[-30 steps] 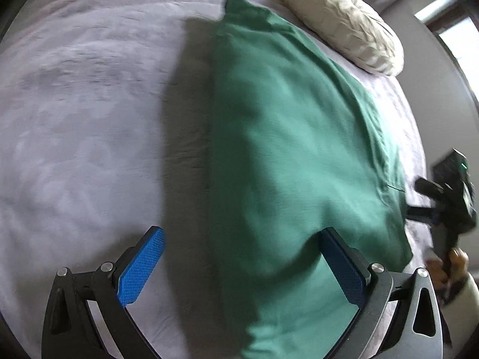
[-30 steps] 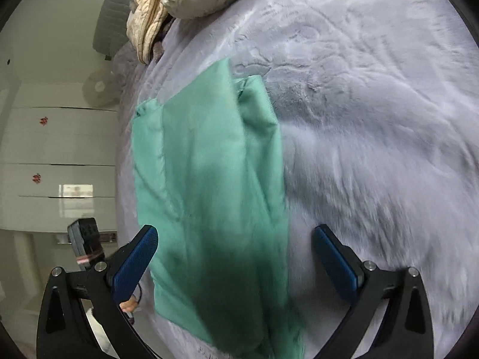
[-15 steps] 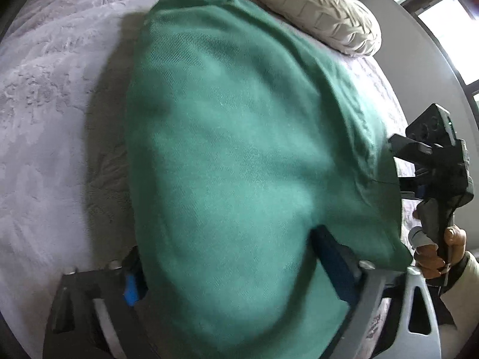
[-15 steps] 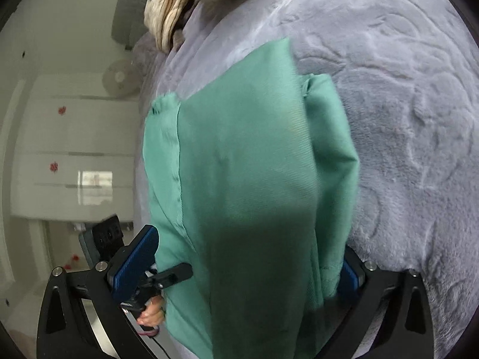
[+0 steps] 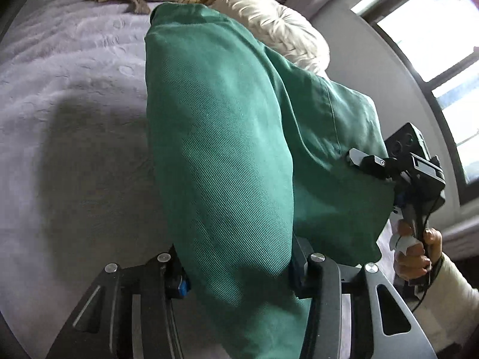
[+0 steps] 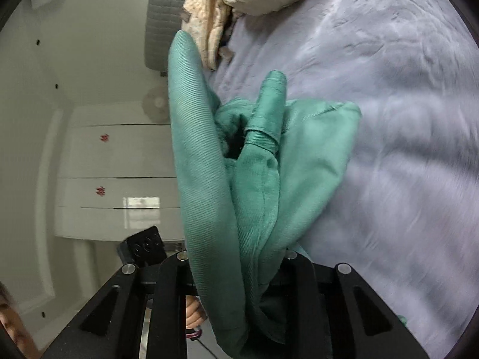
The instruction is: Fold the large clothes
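A large green garment [image 5: 227,149] is lifted off the grey bed and hangs between both grippers. My left gripper [image 5: 236,272] is shut on its near edge, with the cloth bulging over the jaws. My right gripper [image 6: 236,266] is shut on a bunched edge of the same garment [image 6: 257,173], with folds and a hem rising in front of the camera. The right gripper also shows in the left wrist view [image 5: 374,164], gripping the garment's right edge, with the hand on its handle.
The grey textured bedspread [image 5: 60,119] lies under the garment and also shows in the right wrist view [image 6: 404,119]. A cream pillow [image 5: 278,33] and a beige blanket [image 6: 206,27] lie at the bed's head. White cabinets [image 6: 113,179] and a window [image 5: 434,45] flank the bed.
Both grippers closed on the garment's edges and lifted it off the bed. The cloth, flat a second ago, now hangs bunched between them.
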`<state>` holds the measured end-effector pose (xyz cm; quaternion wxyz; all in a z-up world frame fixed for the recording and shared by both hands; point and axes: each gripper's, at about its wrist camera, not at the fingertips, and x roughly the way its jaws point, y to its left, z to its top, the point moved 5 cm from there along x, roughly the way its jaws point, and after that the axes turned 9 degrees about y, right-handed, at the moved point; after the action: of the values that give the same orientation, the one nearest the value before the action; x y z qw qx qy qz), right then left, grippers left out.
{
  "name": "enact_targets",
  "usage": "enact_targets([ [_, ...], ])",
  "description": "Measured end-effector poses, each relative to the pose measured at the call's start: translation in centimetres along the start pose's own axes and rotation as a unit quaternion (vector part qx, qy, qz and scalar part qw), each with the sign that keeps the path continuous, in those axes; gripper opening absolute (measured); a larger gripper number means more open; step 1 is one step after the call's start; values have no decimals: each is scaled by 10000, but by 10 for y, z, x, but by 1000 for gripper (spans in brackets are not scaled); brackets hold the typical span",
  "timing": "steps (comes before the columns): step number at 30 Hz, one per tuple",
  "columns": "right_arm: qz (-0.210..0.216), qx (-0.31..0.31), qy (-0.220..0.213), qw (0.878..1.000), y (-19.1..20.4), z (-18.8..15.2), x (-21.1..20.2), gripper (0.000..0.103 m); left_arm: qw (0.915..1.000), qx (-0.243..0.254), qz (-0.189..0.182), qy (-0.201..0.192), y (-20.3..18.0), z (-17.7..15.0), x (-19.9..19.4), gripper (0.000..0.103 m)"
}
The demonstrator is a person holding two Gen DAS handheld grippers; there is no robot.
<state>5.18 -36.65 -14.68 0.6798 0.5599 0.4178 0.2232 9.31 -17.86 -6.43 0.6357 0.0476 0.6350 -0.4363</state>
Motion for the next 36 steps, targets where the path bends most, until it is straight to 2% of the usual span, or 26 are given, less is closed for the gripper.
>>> enact_targets([
  [5,155,145,93,9997,32,-51,21,27,9996,5,-110,252,21,-47,-49,49],
  [8,259,376,225,9987,42,-89,48,27,9988,-41,-71,485,41,-82,-72,49],
  [12,307,708,444,9960,35,-140,93,27,9965,-304,130,770,76,-133,-77,50],
  [15,-129,857,665,9940,11,-168,130,30,9915,-617,384,1078,110,-165,-53,50],
  [17,-660,782,781,9917,-3,-174,148,31,9901,-819,473,1039,129,-176,-42,53],
  [18,-792,722,761,9913,-4,-174,150,34,9910,-867,386,949,130,-175,-43,53],
  [19,-980,643,720,9905,-3,-172,148,42,9917,-898,291,874,131,-175,-49,53],
  [20,-1124,576,656,9898,0,-170,144,63,9925,-856,281,826,134,-182,-61,53],
  [21,-1205,490,574,9898,6,-164,144,74,9935,-781,308,767,132,-184,-69,53],
  [22,-1236,384,470,9905,10,-162,137,80,9945,-683,355,709,131,-184,-77,53],
  [24,-1320,329,303,9902,18,-154,125,80,9963,-512,446,533,132,-188,-99,53],
  [25,-1350,324,247,9900,20,-151,120,77,9968,-505,491,384,132,-183,-107,53],
  [26,-1362,279,224,9900,23,-146,117,58,9967,-537,585,167,132,-180,-116,53],
  [27,-1481,185,227,9885,26,-143,117,46,9959,-584,692,4,139,-180,-124,53],
  [28,-1834,-30,278,9826,28,-136,112,26,9945,-628,831,-103,139,-175,-125,53],
  [30,-2315,-390,358,9714,29,-132,119,22,9909,-621,1179,-193,135,-162,-108,53],
  [32,-2889,-651,401,9543,23,-121,124,19,9856,-547,1600,-93,133,-152,-78,53],
  [33,-3079,-700,414,9479,16,-117,125,18,9839,-508,1714,-23,133,-158,-66,53],
  [34,-3169,-604,444,9455,-1,-113,124,18,9818,-462,1844,-3,133,-158,-55,54],
  [36,-3237,-408,477,9441,-23,-108,124,18,9739,-288,2249,-103,132,-159,-44,66],
])
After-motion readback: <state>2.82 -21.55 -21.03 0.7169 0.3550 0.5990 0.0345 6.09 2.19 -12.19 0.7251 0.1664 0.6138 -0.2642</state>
